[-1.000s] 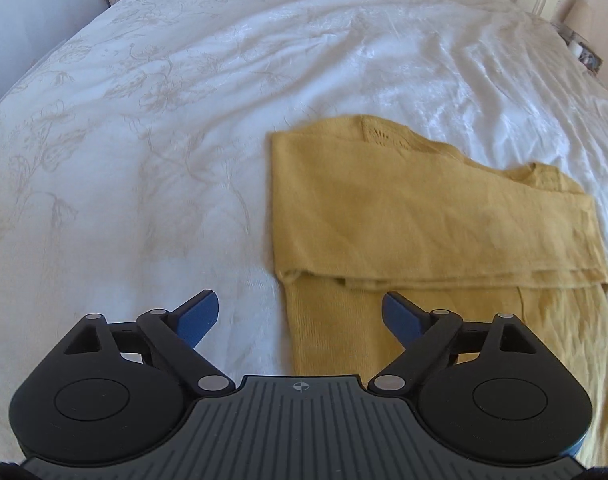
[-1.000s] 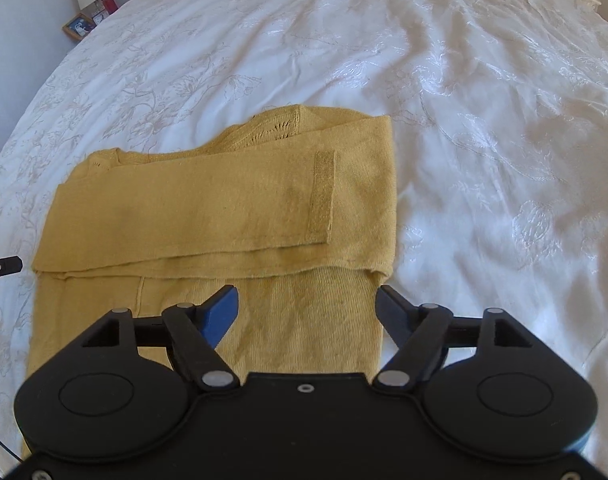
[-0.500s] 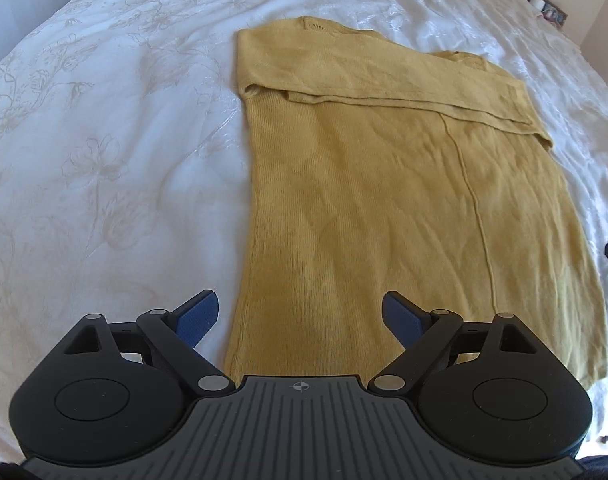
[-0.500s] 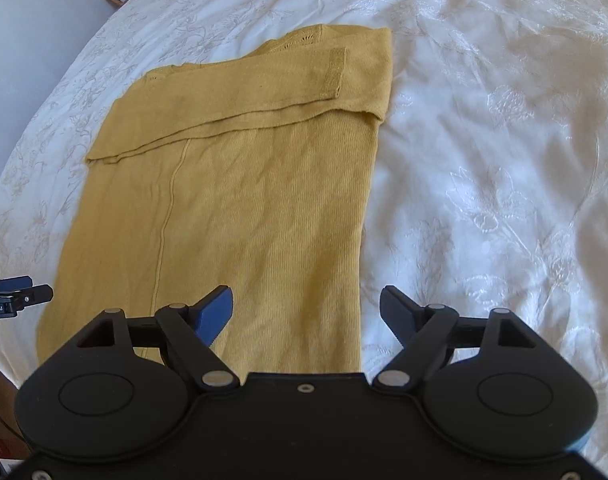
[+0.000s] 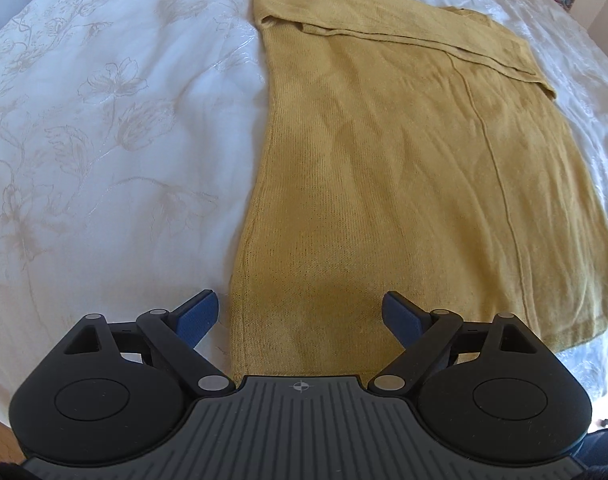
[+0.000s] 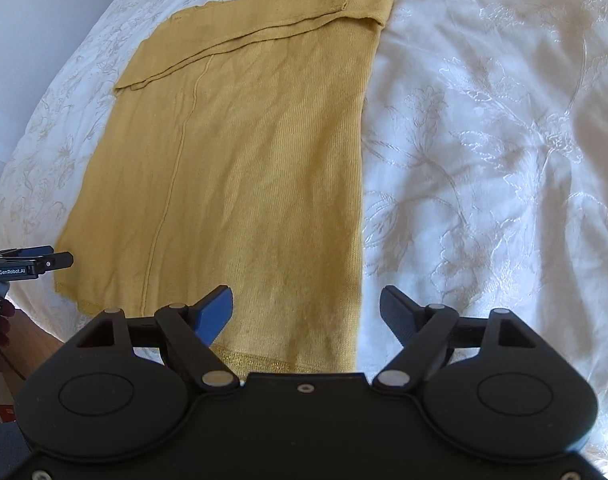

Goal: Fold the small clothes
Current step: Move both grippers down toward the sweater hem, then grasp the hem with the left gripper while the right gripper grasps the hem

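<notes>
sweater: your mustard-yellow knit sweater (image 5: 403,168) lay flat on the bed, its length running away from you, with the hem at the near edge of the mattress.
sleeves: both were folded across the far, upper part of the body, forming a layered band (image 6: 272,12) with a ribbed cuff showing near the far right corner.
seam: a vertical line (image 6: 176,160) ran down the body from the folded band to the hem.
left gripper: your left gripper (image 5: 300,314) hovered at the sweater's near left corner with its jaws spread wide and nothing between them; the left blue pad (image 5: 198,312) sat over the white cover just beside the fabric edge, the right pad over the knit.
right gripper: your right gripper (image 6: 305,308) hung at the near right corner, jaws equally wide and holding nothing; its left pad (image 6: 216,312) was over the knit near the hem, the right finger over the white cover.
other tool in view: from the right wrist camera, the tip of your left gripper (image 6: 28,264) showed at the far left, just beside the hem's left corner.
bed cover: the white bedspread (image 5: 104,120) with embroidered flowers lay under everything, lightly wrinkled on the right side (image 6: 503,140).
contact: whether either tool touched the fabric could not be told.
</notes>
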{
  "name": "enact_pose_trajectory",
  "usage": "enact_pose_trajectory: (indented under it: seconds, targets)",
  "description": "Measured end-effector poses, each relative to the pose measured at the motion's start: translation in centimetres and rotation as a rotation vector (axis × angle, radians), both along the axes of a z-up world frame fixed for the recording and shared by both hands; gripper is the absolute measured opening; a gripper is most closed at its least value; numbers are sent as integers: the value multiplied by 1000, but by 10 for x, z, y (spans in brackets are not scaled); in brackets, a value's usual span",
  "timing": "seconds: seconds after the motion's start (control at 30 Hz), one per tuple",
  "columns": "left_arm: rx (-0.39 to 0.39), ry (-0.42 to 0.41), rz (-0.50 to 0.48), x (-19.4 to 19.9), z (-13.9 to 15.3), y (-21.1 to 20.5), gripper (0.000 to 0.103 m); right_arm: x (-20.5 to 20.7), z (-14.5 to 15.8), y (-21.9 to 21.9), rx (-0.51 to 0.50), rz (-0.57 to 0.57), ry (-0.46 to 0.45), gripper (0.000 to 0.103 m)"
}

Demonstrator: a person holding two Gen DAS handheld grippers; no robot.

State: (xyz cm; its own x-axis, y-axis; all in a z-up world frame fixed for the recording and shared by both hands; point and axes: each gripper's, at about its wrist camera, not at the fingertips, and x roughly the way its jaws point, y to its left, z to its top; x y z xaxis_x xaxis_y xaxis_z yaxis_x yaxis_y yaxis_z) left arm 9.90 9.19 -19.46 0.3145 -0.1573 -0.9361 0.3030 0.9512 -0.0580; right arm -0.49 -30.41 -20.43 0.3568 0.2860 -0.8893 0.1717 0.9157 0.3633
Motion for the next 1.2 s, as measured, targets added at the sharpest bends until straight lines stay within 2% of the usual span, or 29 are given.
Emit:
enact_pose_trajectory:
  seconds: [0.23, 0.4, 0.5, 0.63, 0.8, 0.83, 0.9, 0.97, 1.0, 1.03, 1.07, 1.1, 1.13, 1.17, 1.2]
  targets:
    - [-6, 21, -9, 7, -13, 2, 91, 4, -24, 1, 38, 3, 66, 82]
    - [-6, 48, -31, 11, -26, 4, 103, 11, -37, 7, 38, 22, 87, 87]
    - [0, 65, -49, 13, -32, 3, 103, 13, -42, 10, 46, 10, 91, 89]
    - [-4, 89, -48, 17, -39, 2, 103, 12, -45, 12, 67, -3, 84, 98]
    - [9, 96, -36, 15, -39, -2, 103, 14, -44, 16, 51, 2, 85, 98]
    - [12, 98, -35, 15, -39, -3, 102, 13, -43, 16, 47, 1, 86, 95]
    - [13, 97, -40, 14, -36, -4, 96, 12, -41, 17, 35, 1, 89, 86]
    - [5, 90, -49, 11, -34, -2, 85, 10, -39, 15, 39, -2, 90, 70]
    - [0, 87, -50, 10, -32, 0, 80, 8, -38, 14, 42, -5, 90, 66]
    - [-5, 82, -49, 9, -30, 2, 70, 6, -38, 12, 45, -11, 92, 59]
    - [-7, 77, -45, 8, -28, 5, 53, 5, -38, 10, 51, -17, 95, 48]
    - [-8, 74, -38, 8, -25, 7, 44, 3, -37, 8, 63, -24, 99, 40]
    - [-16, 77, -32, 8, -23, 9, 26, 2, -37, 7, 74, -30, 100, 21]
    - [-42, 93, -23, 9, -20, 12, 15, 0, -36, 5, 87, -37, 95, 15]
    - [-68, 108, -10, 10, -18, 15, 12, -1, -34, 5, 95, -44, 89, 15]
